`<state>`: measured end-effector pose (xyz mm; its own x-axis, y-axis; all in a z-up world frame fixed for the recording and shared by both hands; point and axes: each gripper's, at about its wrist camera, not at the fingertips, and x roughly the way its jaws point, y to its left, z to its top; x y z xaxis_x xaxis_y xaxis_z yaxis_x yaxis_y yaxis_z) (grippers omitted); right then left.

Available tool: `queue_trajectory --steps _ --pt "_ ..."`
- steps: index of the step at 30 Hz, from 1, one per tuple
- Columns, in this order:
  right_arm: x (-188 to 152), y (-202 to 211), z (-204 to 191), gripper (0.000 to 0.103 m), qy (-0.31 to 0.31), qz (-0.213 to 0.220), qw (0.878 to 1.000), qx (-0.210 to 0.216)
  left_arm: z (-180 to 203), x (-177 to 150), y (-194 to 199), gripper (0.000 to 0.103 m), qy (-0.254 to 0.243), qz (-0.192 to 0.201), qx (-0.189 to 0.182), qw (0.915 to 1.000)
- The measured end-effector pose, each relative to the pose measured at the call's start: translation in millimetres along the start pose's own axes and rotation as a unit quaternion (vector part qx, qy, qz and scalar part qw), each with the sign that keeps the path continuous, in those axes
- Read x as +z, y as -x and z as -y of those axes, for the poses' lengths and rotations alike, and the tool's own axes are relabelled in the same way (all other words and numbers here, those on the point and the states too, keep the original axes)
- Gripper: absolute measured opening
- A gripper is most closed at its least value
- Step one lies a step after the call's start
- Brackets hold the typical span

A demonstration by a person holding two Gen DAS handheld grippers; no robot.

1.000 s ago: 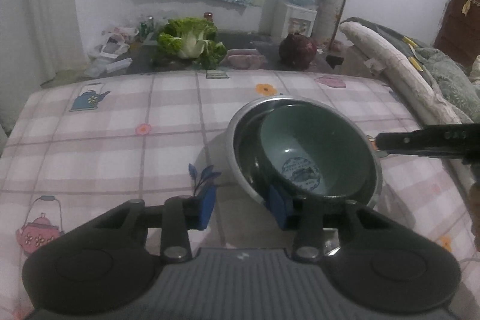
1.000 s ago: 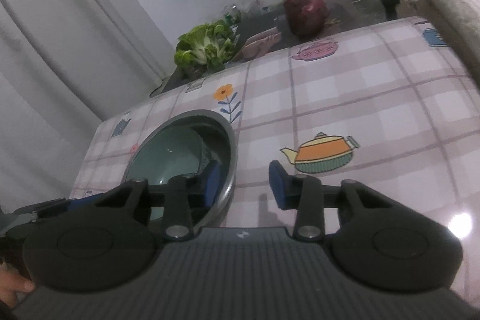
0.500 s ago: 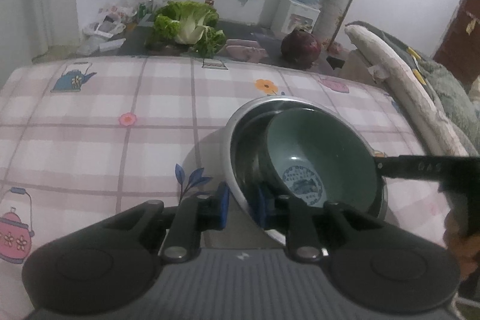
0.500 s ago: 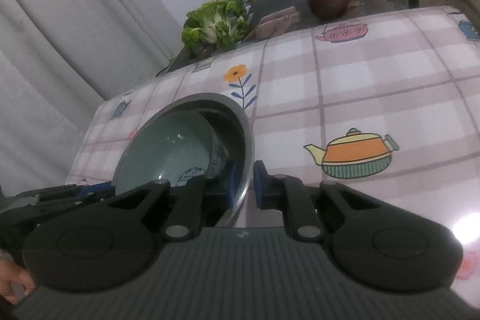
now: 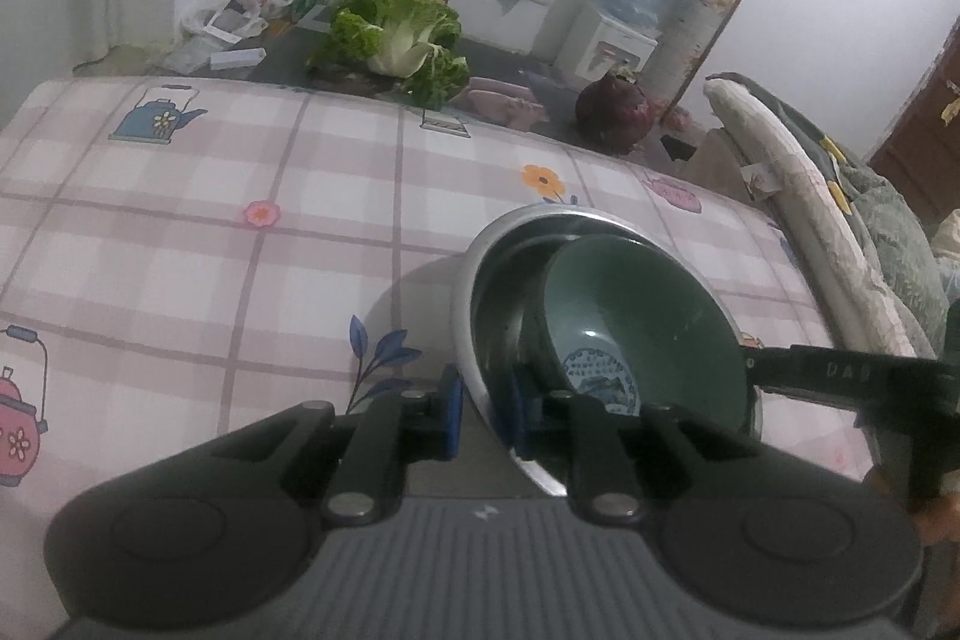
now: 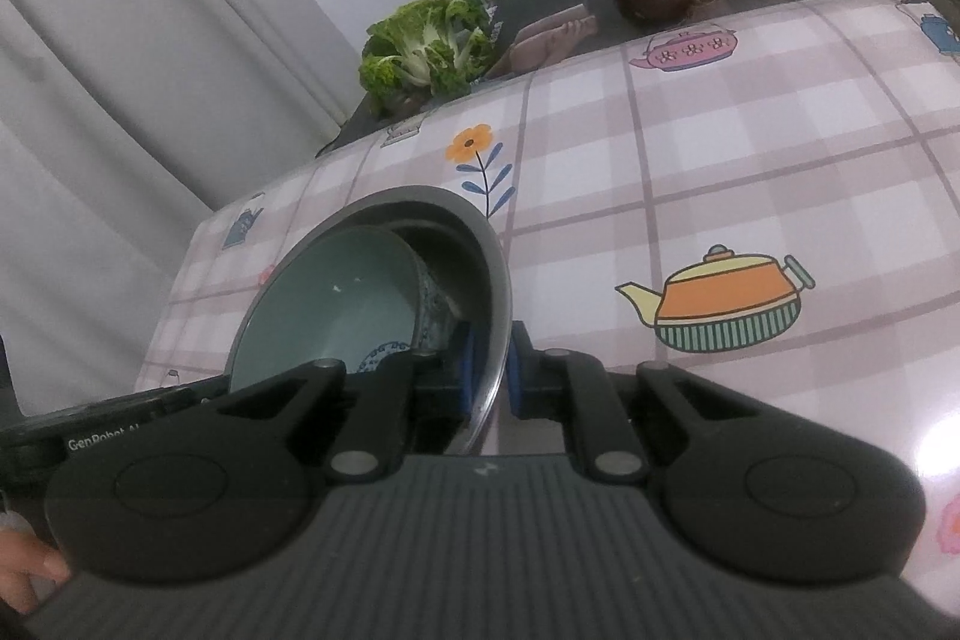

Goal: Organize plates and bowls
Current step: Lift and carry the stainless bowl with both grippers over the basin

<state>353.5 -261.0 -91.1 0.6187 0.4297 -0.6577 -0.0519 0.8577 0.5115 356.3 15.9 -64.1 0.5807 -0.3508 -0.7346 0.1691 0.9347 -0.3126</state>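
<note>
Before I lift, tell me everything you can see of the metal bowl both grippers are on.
The metal bowl is round, steel-looking, with a shiny grey wall and a thin rolled rim, upright on the checked tablecloth. A green bowl with a blue printed bottom leans tilted inside it. The left gripper is shut on the rim at one side, one blue-padded finger outside the wall, one inside. The right gripper clamps the opposite rim the same way. Its underside is hidden.
</note>
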Motion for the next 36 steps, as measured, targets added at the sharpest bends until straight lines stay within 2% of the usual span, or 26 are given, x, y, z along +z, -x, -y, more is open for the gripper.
queue_trajectory --steps 21,30,36 --pt "-0.2 17.5 -3.2 0.010 -0.004 0.009 1.000 0.004 11.1 1.2 16.8 0.016 -0.006 0.008 -0.004 0.9999" --pt "-0.6 43.0 -12.3 0.010 0.000 0.026 1.000 0.007 22.2 0.4 42.3 0.016 -0.013 0.024 -0.010 0.9996" --pt "-8.6 73.3 -22.5 0.010 0.001 0.039 0.999 0.010 32.4 -7.7 73.5 0.016 -0.022 0.038 -0.016 0.9989"
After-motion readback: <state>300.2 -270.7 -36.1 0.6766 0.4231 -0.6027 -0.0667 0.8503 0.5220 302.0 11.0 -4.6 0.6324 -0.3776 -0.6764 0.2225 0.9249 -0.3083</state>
